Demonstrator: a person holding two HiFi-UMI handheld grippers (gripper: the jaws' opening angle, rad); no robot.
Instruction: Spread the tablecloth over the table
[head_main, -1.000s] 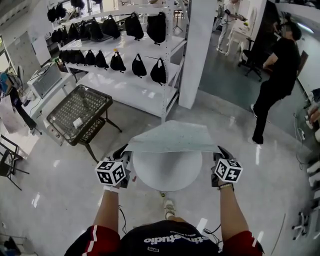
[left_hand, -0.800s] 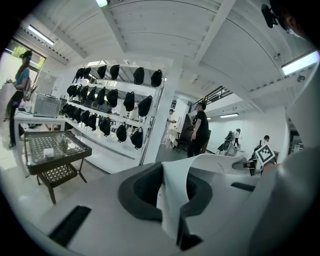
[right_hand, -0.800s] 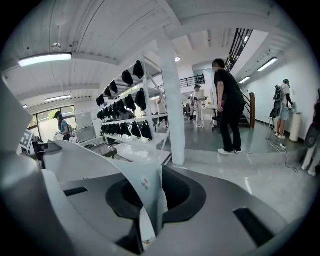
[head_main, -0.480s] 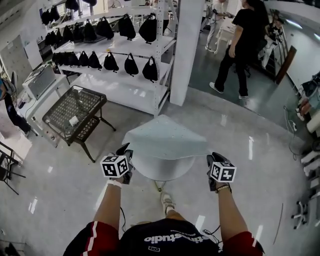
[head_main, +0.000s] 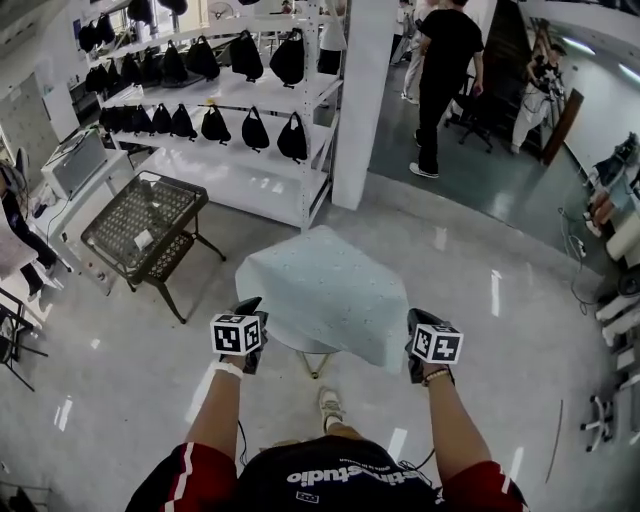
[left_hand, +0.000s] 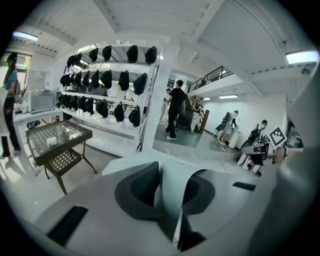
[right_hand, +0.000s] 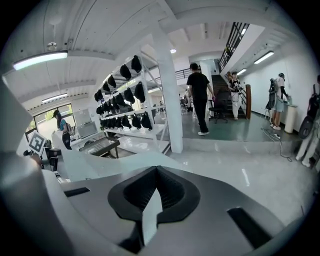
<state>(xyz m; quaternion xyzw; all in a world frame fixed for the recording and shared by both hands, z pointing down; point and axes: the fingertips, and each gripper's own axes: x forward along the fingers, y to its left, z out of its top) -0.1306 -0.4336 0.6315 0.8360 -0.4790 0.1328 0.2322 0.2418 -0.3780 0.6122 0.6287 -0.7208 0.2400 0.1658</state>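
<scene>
Left gripper (left_hand: 176, 172): grey jaws apart, just been opening | pale blue-white fabric tablecloth (left_hand: 172, 202) lies in the gap and runs on ahead | left: black wire-mesh side table (left_hand: 57, 137) | behind it: white shelf rack (left_hand: 107, 75) of black bags | beyond: person in black (left_hand: 176, 107), back turned.

The tablecloth (head_main: 328, 290) covers the table (head_main: 296, 346) between left tongs (head_main: 250, 304) and right tongs (head_main: 414, 319)

The tablecloth (head_main: 325, 290) is thin, matt, pale cloth with a fine speckle and soft folds. The floor (head_main: 500, 330) is smooth and glossy and mirrors the lights. The side table (head_main: 140, 215) is dark wire-mesh metal. The shelving (head_main: 250, 180) is white-painted metal and carries matt black fabric bags (head_main: 254, 128).
</scene>
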